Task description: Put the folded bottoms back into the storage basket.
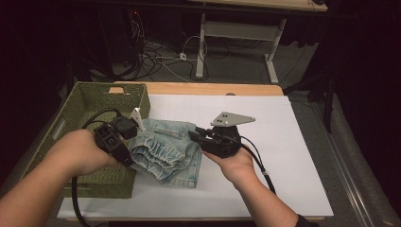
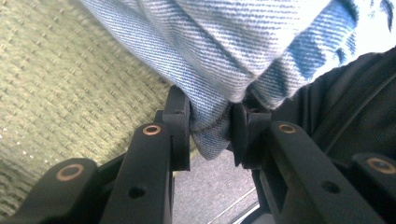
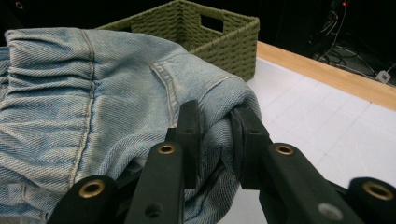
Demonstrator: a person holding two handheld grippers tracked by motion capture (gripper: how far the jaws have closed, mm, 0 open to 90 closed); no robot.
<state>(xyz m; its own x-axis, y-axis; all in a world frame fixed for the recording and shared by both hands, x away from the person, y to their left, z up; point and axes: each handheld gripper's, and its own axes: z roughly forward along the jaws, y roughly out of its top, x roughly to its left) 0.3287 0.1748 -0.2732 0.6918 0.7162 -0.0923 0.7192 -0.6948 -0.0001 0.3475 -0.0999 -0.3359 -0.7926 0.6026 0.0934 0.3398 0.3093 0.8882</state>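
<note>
A folded pair of light blue denim shorts [image 1: 165, 147] hangs between my two grippers, just above the white table sheet. My left gripper [image 1: 131, 142] holds the shorts' left edge beside the basket; in the left gripper view its jaws pinch a fold of denim [image 2: 211, 135]. My right gripper [image 1: 195, 135] grips the right edge, with the grey plate on top. In the right gripper view its jaws clamp the folded corner of the shorts [image 3: 215, 140], whose gathered waistband [image 3: 51, 98] spreads to the left.
A green woven basket [image 1: 90, 106] stands at the table's left, partly under my left hand. White sheet [image 1: 283, 142] covers the wooden table. Beyond the far edge lie floor cables and a desk frame [image 1: 203, 47].
</note>
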